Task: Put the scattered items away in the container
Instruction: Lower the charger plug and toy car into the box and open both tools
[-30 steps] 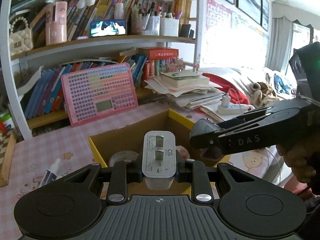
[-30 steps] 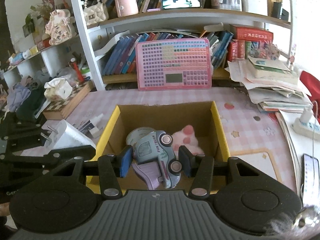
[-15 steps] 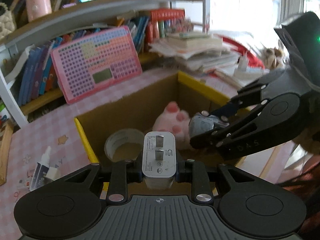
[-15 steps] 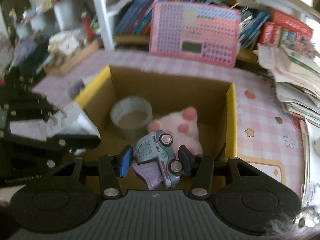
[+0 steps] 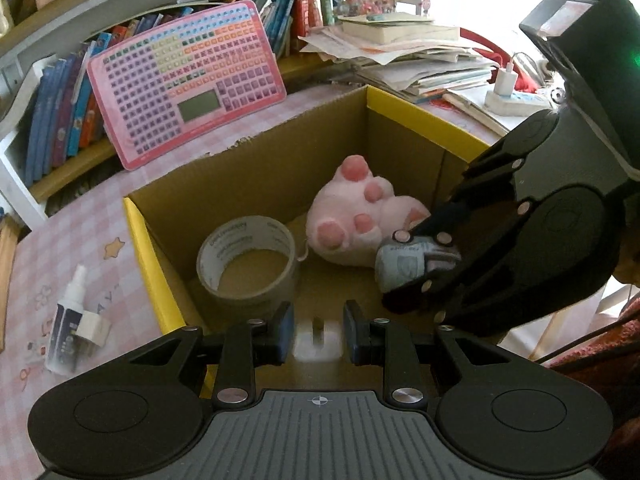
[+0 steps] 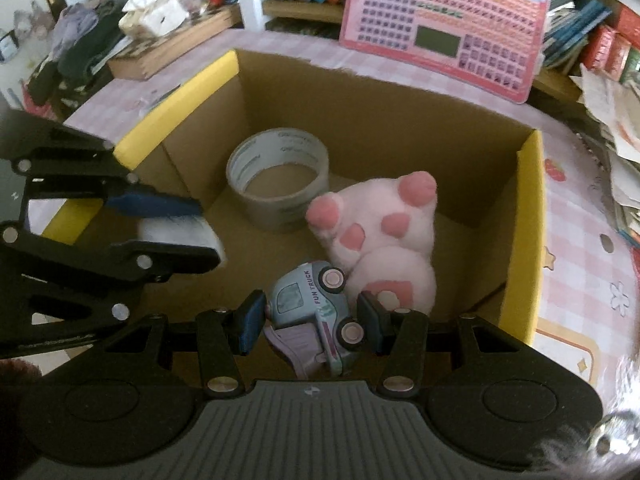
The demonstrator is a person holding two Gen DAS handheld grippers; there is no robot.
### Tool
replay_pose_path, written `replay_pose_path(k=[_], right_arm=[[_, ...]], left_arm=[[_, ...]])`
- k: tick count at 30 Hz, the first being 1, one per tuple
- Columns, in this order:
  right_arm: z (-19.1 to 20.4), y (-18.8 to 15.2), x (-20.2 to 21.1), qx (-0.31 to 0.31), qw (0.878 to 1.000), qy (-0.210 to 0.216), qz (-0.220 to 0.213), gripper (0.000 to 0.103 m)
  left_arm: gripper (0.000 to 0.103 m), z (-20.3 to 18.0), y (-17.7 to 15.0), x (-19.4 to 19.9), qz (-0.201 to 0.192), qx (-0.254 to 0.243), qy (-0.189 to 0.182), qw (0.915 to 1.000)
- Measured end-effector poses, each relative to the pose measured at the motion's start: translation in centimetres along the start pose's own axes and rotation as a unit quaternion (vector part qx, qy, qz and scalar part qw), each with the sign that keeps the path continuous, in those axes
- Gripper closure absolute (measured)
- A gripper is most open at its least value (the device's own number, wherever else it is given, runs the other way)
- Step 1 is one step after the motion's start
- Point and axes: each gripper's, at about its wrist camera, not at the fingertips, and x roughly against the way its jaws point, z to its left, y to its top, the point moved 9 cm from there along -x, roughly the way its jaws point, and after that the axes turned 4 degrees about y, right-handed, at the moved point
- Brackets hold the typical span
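Note:
A cardboard box with yellow flaps [image 5: 248, 168] [image 6: 524, 216] holds a tape roll [image 5: 248, 256] [image 6: 280, 176] and a pink plush paw [image 5: 352, 216] [image 6: 380, 236]. My left gripper [image 5: 316, 334] is inside the box with its jaws parted; the white charger [image 5: 316, 340] [image 6: 180, 236] is blurred between and below them, dropping. My right gripper [image 6: 312, 320] is low in the box around the blue toy truck [image 6: 316, 312] [image 5: 412, 264], jaws spread a little wider than the truck.
A small spray bottle [image 5: 72, 320] lies on the pink checked tablecloth left of the box. A pink keyboard toy [image 5: 184, 80] [image 6: 444, 24] leans on the bookshelf behind. Stacked papers [image 5: 404, 56] and a power strip [image 5: 512, 100] lie at the right.
Both grippers tipped down into the box. The left jaws opened and the charger slipped down out of them. The right jaws opened slightly around the truck.

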Motion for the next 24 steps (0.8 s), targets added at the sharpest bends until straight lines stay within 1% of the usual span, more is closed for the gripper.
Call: replay_pose_path(k=[3,7,8,10,12,16,18,20,24], right_arm=[[0.1,0.0,0.0,-0.001,1.0,0.001,0.001,0.055],[0.0,0.2,0.1,-0.017,1.0,0.002,-0.005,0.055],[-0.1,0.2,0.3,-0.023,1.0,0.001,-0.009,0.054],[-0.3,0.3,0.5,-0.034,0.999,0.0,-0.016,0.053],[-0.3,0.3,1.1,-0.047,0.998,-0.001,-0.031,0.052],[-0.3,0.4,2.4,-0.072,0.995,-0.008,-0.062,0.047],[0.0,0.4,3.2,-0.083,0.994,-0.013,-0.074,0.047],[0.5,0.3,3.9,-0.088,0.992,-0.02,-0.085,0.045],[1.7,0.2,5.4,-0.092,0.988,-0.042,-0.114,0.044]], left_arm=[[0.077,0.0,0.0,0.1,-0.003,0.002,0.006,1.0],[0.071,0.1,0.1,0.6,-0.011,0.007,0.014,0.9998],[0.066,0.1,0.2,0.9,-0.016,0.009,0.016,0.9997],[0.059,0.2,0.4,1.5,-0.029,0.008,0.021,0.9993],[0.05,0.2,0.6,2.4,-0.044,0.007,0.028,0.9986],[0.044,0.6,0.7,4.4,-0.074,0.016,0.042,0.9962],[0.034,1.1,0.8,5.5,-0.09,0.028,0.049,0.9943],[0.03,1.6,0.8,6.7,-0.106,0.041,0.054,0.9921],[0.024,2.2,0.2,8.9,-0.129,0.051,0.062,0.9884]])
